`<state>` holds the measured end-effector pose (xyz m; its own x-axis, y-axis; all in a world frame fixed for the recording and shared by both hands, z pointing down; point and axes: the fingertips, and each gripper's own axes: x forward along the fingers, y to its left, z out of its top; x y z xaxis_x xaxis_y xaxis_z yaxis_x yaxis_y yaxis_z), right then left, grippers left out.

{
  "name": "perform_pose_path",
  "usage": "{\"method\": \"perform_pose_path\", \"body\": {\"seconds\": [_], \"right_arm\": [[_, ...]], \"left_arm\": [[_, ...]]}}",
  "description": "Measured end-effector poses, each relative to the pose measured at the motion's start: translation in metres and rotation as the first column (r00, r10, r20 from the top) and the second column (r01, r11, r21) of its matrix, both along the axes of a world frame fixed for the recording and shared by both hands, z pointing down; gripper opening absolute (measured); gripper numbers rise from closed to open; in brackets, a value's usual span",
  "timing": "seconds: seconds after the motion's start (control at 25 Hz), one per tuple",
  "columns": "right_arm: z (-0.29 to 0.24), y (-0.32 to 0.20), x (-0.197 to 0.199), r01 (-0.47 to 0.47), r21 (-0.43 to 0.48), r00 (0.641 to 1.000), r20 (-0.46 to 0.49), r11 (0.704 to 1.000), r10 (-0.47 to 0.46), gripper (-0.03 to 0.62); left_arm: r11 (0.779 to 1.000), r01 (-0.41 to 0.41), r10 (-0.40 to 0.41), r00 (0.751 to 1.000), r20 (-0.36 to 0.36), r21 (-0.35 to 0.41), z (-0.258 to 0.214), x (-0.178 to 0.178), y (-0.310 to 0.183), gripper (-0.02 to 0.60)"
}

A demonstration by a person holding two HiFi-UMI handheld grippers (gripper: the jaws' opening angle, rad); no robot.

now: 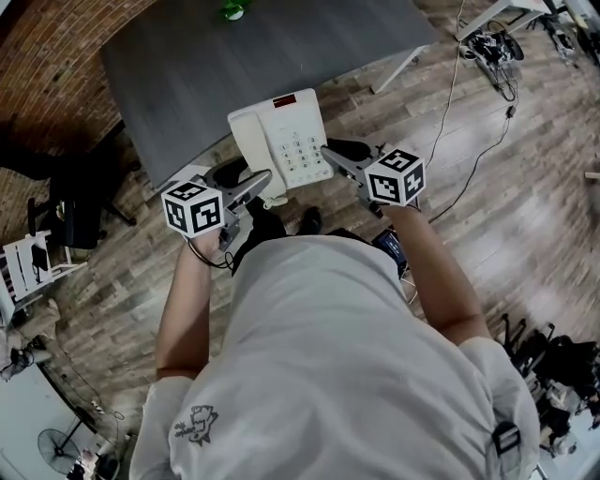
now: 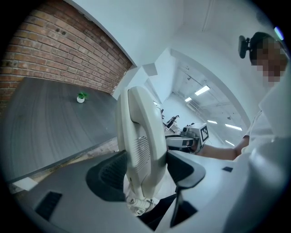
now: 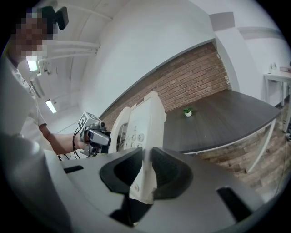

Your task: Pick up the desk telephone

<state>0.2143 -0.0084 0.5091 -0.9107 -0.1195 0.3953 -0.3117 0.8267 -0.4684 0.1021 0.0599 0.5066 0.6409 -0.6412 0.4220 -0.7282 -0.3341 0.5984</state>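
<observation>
The white desk telephone (image 1: 281, 145) hangs in the air between my two grippers, over the near edge of the dark table (image 1: 187, 66). My left gripper (image 1: 255, 185) is shut on its left side, where the handset lies; in the left gripper view the pads press both faces of the phone (image 2: 141, 145). My right gripper (image 1: 335, 157) is shut on the thin right edge of the phone's body (image 3: 143, 123), beside the keypad. Each gripper shows in the other's view: the right gripper (image 2: 188, 136) and the left gripper (image 3: 93, 132).
A small green plant (image 1: 232, 9) stands at the table's far side by the brick wall (image 1: 56, 56). Below the phone is wooden floor. Cables and gear (image 1: 492, 47) lie at the upper right, and a dark chair (image 1: 75, 206) stands at the left.
</observation>
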Motion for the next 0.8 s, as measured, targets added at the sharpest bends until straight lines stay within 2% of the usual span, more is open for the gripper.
{"method": "perform_pose_path", "body": {"seconds": [0.8], "right_arm": [[-0.0009, 0.0003, -0.0005, 0.0, -0.015, 1.0, 0.016, 1.0, 0.0, 0.075]], "left_arm": [[1.0, 0.004, -0.004, 1.0, 0.019, 0.009, -0.0051, -0.0012, -0.0002, 0.288]]}}
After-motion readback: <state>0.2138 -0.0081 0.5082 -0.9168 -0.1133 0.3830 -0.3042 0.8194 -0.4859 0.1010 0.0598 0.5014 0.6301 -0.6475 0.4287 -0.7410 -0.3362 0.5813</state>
